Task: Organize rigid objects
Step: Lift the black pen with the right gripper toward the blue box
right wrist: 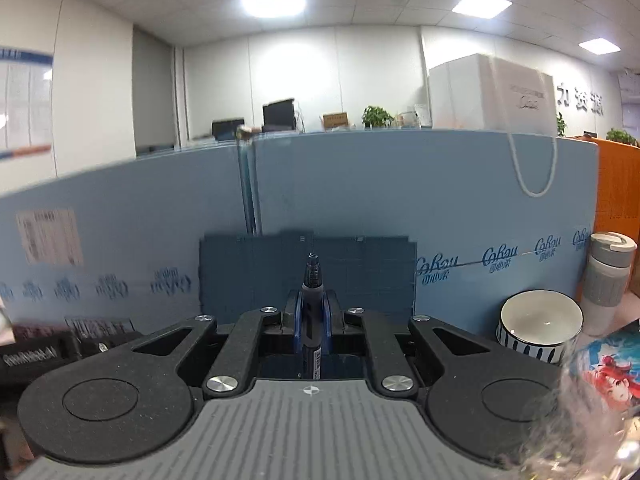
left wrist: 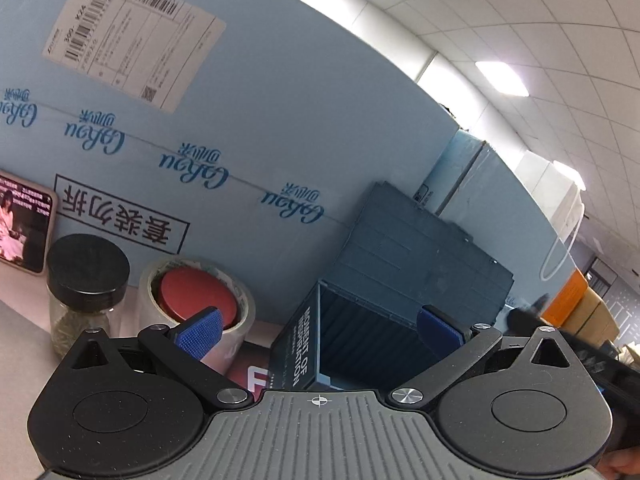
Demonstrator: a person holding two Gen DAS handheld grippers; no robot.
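Between the closed blue pads of the right gripper, a dark marker pen is sticking up and forward, with the open dark-blue storage box standing just beyond it against the light-blue panel. Left of that box, the left gripper is holding its jaws wide apart with nothing in them, facing the box, a tape roll and a black-lidded jar.
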